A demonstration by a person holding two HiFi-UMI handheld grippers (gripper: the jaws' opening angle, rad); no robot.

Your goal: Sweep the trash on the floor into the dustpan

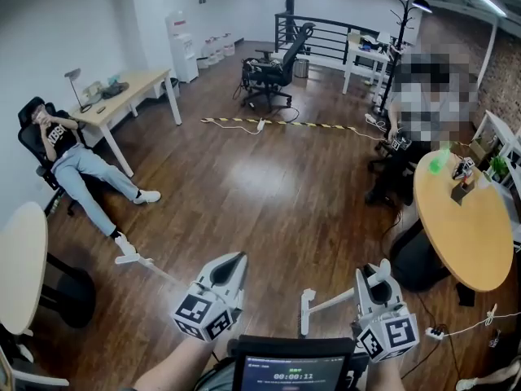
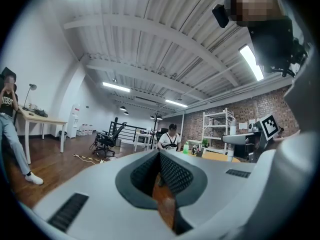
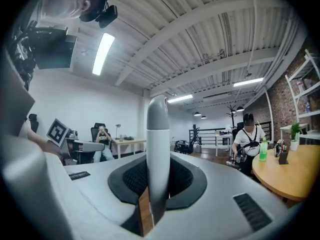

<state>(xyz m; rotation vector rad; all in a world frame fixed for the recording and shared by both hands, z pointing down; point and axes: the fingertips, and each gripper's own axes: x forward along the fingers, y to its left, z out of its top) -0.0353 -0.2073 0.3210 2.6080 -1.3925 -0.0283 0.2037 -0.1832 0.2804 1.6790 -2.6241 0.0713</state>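
Observation:
In the head view my left gripper (image 1: 232,261) and right gripper (image 1: 376,269) are held low over the brown wooden floor (image 1: 260,194). The right gripper (image 3: 155,166) is shut on a white handle (image 3: 157,134) with a grey rounded tip, which stands up between its jaws. In the head view this handle (image 1: 330,302) sticks out to the left. The left gripper (image 2: 160,156) has its dark pads together with nothing showing between them. A thin pale rod with a white head (image 1: 130,259) lies left of it. I see no trash and no dustpan.
A person sits reclined in an office chair (image 1: 77,165) at the left, feet stretched out. Round tables stand at the left (image 1: 20,267) and right (image 1: 468,218), with another person (image 1: 407,129) seated there. A striped cable cover (image 1: 277,123) crosses the far floor. A power strip (image 1: 435,332) lies bottom right.

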